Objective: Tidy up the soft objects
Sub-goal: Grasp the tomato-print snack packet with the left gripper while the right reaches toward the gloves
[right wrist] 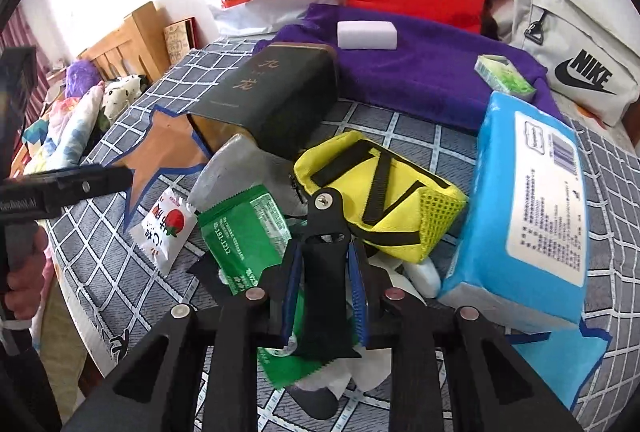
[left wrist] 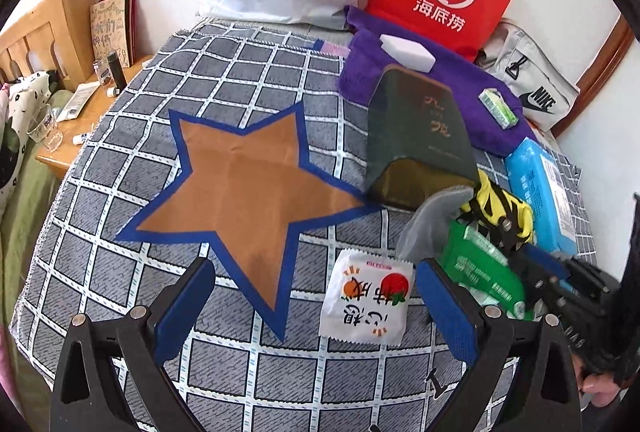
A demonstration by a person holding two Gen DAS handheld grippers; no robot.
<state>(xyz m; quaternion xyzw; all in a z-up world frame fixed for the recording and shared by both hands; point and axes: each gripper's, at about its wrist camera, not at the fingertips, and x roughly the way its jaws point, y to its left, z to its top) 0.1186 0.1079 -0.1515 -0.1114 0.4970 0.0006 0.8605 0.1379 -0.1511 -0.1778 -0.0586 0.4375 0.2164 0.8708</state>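
the sachet lies right of the star mat, with the box behind it.

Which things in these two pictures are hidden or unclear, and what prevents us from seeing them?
- Right wrist view: the right gripper hides what lies between its pads, so a grasp cannot be confirmed.
- Right wrist view: white items under the yellow pouch cannot be identified.
- Left wrist view: the green packet is partly covered by the right gripper.
- Both views: small print on the blue wipes pack is unreadable.
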